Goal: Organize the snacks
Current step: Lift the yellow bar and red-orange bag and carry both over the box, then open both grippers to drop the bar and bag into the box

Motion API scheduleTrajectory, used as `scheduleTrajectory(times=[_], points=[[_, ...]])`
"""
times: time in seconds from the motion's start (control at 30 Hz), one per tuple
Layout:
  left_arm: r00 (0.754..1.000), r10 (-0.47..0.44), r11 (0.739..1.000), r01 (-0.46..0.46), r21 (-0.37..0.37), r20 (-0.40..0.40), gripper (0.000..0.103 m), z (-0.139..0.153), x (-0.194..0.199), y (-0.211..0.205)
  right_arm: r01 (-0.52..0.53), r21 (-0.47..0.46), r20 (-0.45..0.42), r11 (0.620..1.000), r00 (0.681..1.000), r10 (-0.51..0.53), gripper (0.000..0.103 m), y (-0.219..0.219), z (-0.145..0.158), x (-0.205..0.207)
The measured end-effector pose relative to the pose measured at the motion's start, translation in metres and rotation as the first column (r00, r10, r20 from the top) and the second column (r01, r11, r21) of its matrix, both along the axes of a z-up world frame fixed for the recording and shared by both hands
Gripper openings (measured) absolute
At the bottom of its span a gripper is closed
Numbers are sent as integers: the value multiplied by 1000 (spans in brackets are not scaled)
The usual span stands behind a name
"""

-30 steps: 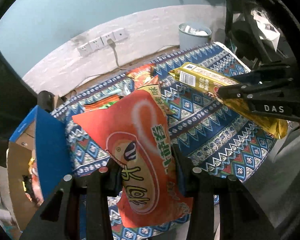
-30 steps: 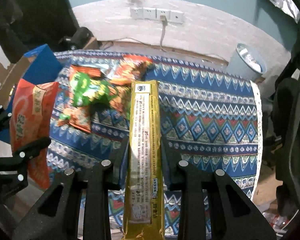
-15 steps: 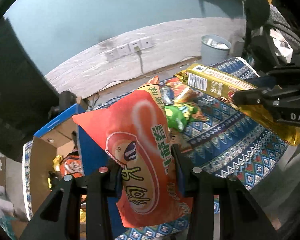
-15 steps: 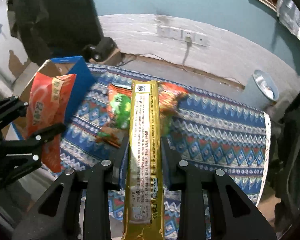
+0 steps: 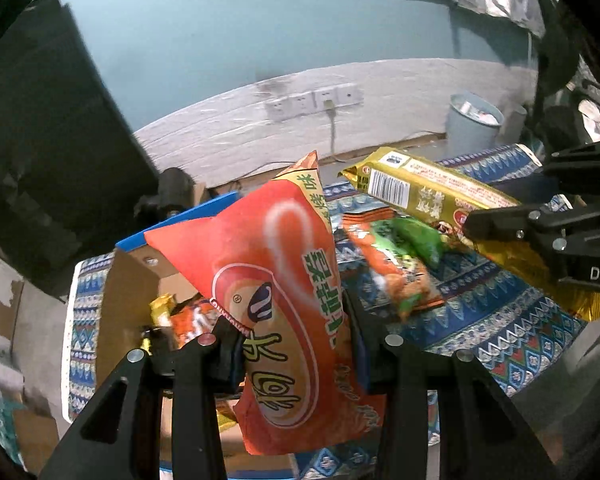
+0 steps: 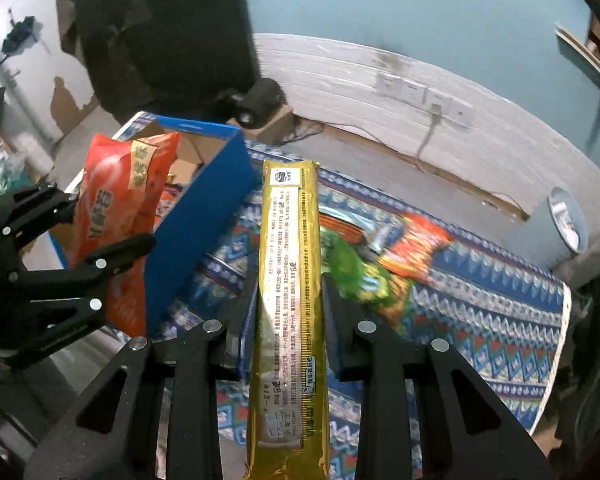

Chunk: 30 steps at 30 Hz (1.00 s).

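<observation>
From the left wrist: the left tool [image 5: 292,344] clamps an orange-red chip bag [image 5: 276,292] low on the pack, so most of the bag stands tall above the fingers and leans out over the open cardboard box [image 5: 116,292] at the left end of the worktop [image 5: 500,328]. A few packets already lie inside the box. To the right, the right tool [image 5: 500,216] carries a long gold biscuit pack [image 5: 432,196] above loose orange and green snack packets [image 5: 404,264] lying on the patterned cloth. The risk here: an air-filled bag held near its bottom can flop or slide between the pads, and its top corner could catch the box's blue wall instead of dropping in.

From the right wrist: the right tool [image 6: 288,300] is closed on the gold biscuit pack [image 6: 290,264] well below its middle, the long end reaching out towards the blue-sided box [image 6: 196,216]. The left tool [image 6: 80,240] with its chip bag [image 6: 120,208] hangs over the box opening, just beside the gold pack's tip. Both loads appear headed for the same opening; the packs could collide there, and the long overhang could swing down or knock the box wall. The loose packets [image 6: 364,276] lie under the pack and could be swept off the cloth.
</observation>
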State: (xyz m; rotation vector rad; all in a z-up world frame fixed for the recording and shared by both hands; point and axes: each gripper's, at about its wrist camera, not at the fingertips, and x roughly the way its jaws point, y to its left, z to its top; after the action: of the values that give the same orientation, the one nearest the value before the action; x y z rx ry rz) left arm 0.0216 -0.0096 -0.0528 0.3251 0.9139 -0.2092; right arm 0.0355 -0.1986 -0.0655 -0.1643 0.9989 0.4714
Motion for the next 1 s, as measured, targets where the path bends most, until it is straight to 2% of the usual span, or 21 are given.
scheduleTrajectory(times=[0.4,0.73,0.87,1.0], points=[[992,125,992,-125,-3,4,42,-3,6,68,-103,-3,-8,995,995,103,27,70,-1,18],[971,237,971,-237,-18,-7,42,-5,11,125,-164,-17,-31,986,986,163,27,128,-9,30],[964,267,964,-267,-3,1,42,-8,14,143,-180,-21,-47,983,983,179,27,150,-15,34],[955,297,955,-297,-7,-23,42,-16,19,161,-194,-29,-56,981,980,192,27,170,-20,38]])
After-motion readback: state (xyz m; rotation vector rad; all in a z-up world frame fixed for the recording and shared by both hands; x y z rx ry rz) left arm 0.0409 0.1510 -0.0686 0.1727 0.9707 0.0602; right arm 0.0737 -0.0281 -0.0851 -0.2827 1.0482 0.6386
